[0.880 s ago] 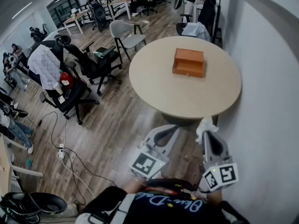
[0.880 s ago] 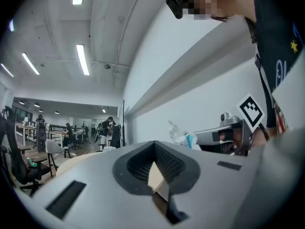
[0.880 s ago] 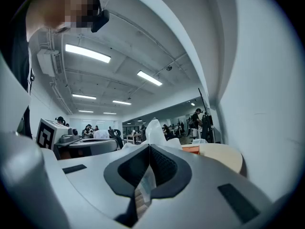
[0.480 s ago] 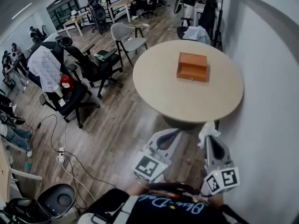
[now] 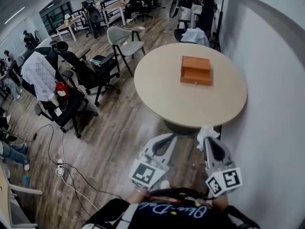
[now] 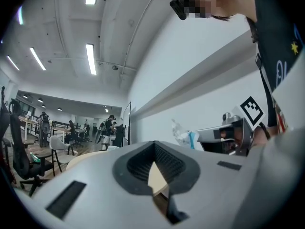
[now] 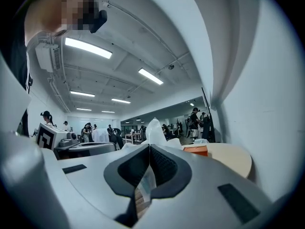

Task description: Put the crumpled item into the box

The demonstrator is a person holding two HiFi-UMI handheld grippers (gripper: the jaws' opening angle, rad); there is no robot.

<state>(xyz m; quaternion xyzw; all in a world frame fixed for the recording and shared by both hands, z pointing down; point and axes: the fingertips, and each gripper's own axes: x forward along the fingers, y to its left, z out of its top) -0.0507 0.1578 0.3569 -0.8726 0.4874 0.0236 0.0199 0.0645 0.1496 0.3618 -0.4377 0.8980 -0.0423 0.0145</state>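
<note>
Crumpled tissue [image 5: 206,132] is clamped in right gripper [image 5: 209,140] (white, sticking out past the tips). Left gripper [image 5: 171,137] is closed on nothing. Orange box [image 5: 196,70] is seated on round table [image 5: 157,90], well apart.

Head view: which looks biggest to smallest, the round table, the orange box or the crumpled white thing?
1. round beige table
2. orange rectangular box
3. crumpled white tissue, nearest the camera, so its rank against the box is less sure
</note>
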